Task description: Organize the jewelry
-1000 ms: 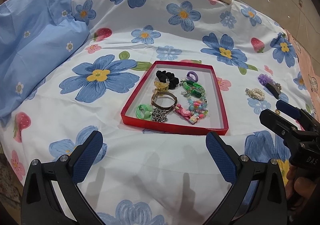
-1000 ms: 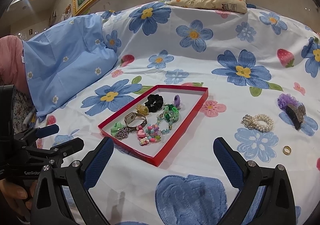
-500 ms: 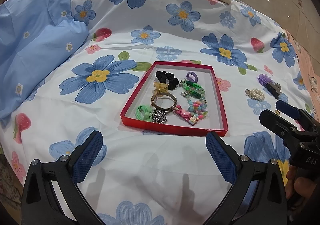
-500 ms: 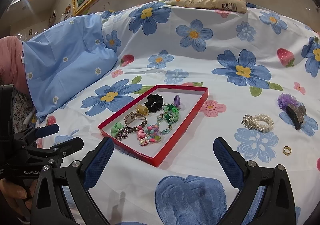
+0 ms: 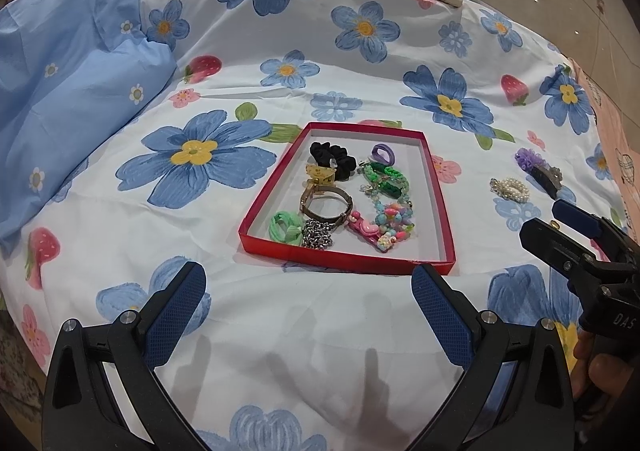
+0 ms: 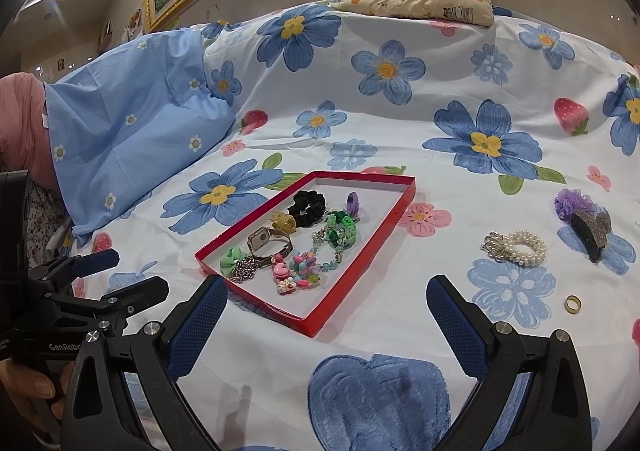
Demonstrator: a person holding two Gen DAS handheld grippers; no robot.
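Left gripper (image 5: 308, 291) and right gripper (image 6: 326, 305) both spread wide, empty — red tray (image 6: 362, 271) of jewelry ahead, pearl bracelet (image 6: 516, 247) and gold ring (image 6: 572, 304) outside it.

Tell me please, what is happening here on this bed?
A person holds a two-finger gripper in each hand above a flowered bedsheet. The left gripper and the right gripper are both open and hold nothing. A red tray already contains a watch, scrunchies and bead bracelets. A pearl bracelet, a purple hair clip and a gold ring lie on the sheet outside the tray.
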